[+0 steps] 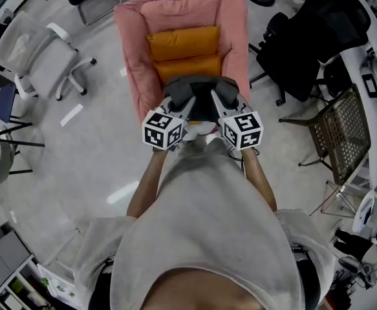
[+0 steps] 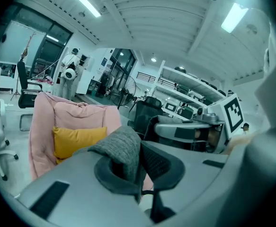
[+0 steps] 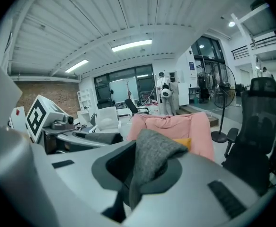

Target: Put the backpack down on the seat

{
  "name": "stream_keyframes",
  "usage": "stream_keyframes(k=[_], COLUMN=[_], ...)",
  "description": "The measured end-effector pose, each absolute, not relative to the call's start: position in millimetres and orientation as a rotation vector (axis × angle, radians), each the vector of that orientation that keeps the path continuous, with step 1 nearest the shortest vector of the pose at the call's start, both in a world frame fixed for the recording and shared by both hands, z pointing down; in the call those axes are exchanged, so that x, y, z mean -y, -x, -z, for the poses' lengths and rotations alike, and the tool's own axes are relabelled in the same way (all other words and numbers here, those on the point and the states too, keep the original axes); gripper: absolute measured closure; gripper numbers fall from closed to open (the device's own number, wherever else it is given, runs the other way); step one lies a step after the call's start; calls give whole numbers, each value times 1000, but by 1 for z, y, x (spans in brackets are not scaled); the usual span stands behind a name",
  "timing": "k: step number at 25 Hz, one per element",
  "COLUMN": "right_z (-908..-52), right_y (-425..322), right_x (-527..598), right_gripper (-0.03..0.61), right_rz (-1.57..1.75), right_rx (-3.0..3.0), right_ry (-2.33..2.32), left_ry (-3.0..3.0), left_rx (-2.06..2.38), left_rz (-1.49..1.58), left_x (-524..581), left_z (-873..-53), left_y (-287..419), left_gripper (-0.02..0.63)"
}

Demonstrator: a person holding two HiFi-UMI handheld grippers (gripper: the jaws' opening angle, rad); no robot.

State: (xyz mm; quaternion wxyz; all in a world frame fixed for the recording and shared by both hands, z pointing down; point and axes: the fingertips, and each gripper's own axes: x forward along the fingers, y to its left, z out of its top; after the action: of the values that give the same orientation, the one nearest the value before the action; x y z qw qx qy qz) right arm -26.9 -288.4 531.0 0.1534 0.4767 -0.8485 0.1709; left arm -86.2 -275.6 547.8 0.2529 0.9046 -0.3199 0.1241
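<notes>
The grey backpack (image 1: 198, 84) hangs between my two grippers, just above the front edge of the pink padded seat (image 1: 133, 57). Two orange cushions (image 1: 183, 42) lie against the seat's back. My left gripper (image 1: 178, 97) is shut on a fold of the backpack's grey knit fabric (image 2: 121, 148). My right gripper (image 1: 222, 97) is shut on another fold of the same fabric (image 3: 152, 157). Each gripper view looks past the pinched fabric to the pink seat (image 2: 76, 115) (image 3: 173, 124). Most of the backpack's body is hidden under the grippers.
A white office chair (image 1: 36, 57) stands left of the seat. To its right are a black office chair (image 1: 311, 37) and a mesh metal chair (image 1: 343, 131). A standing fan (image 3: 223, 103) is behind the seat. Bare grey floor lies on both sides.
</notes>
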Motion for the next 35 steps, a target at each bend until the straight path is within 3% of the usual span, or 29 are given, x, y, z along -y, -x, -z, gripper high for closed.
stream_keyframes(k=[35], right_z=[-577], right_y=[15], right_x=[362], right_gripper=[552], right_rz=[-554], right_rx=[2463], right_ry=[-1188], left_ry=[-2339], left_rx=[953], left_rz=[-417], left_x=[347], left_z=[-586], left_y=[72], left_gripper=[581])
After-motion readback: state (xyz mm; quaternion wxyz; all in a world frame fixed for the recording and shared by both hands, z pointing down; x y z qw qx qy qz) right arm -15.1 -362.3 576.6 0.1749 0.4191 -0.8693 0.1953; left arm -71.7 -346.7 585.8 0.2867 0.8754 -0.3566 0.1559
